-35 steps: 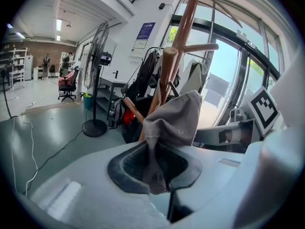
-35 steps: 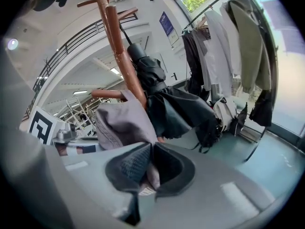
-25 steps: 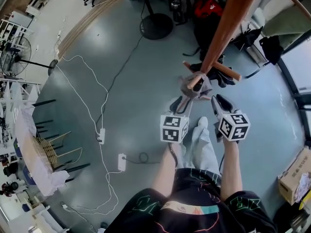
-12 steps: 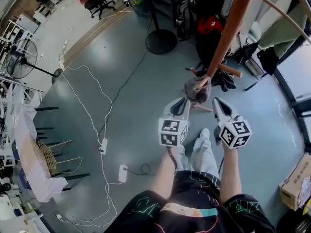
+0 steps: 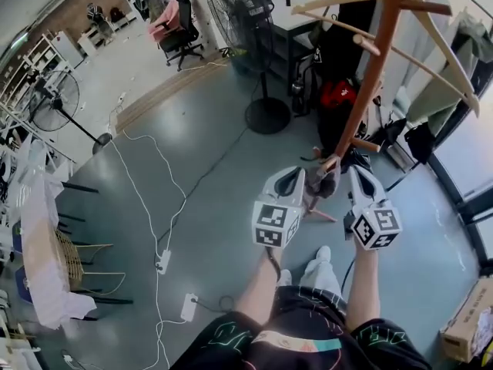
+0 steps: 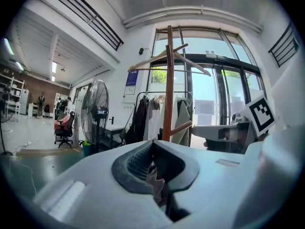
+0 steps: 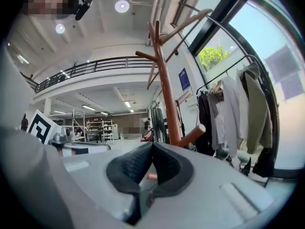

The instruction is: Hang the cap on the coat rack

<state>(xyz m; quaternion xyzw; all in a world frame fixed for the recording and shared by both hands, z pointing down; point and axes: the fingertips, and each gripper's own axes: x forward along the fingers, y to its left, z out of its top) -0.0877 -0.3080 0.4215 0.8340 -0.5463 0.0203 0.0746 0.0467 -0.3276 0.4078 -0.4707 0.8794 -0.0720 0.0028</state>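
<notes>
The coat rack is an orange-brown wooden pole with pegs; it also stands ahead in the left gripper view and the right gripper view. A grey cap hangs on a low peg, between my two grippers. My left gripper sits just left of the cap, its pads pressed together. A grey-pink scrap shows through the slit below them, and I cannot tell what it is. My right gripper is just right of the cap and shut with nothing in it.
A standing fan with a round base is behind the rack. Black bags and a red item lie at the rack's foot. White cables and power strips cross the floor at left. A cardboard box sits at right.
The left gripper's jaws have gone from open to shut. Both grippers have drawn slightly back from the cap, which stays on its peg. The head view has tilted upward.
</notes>
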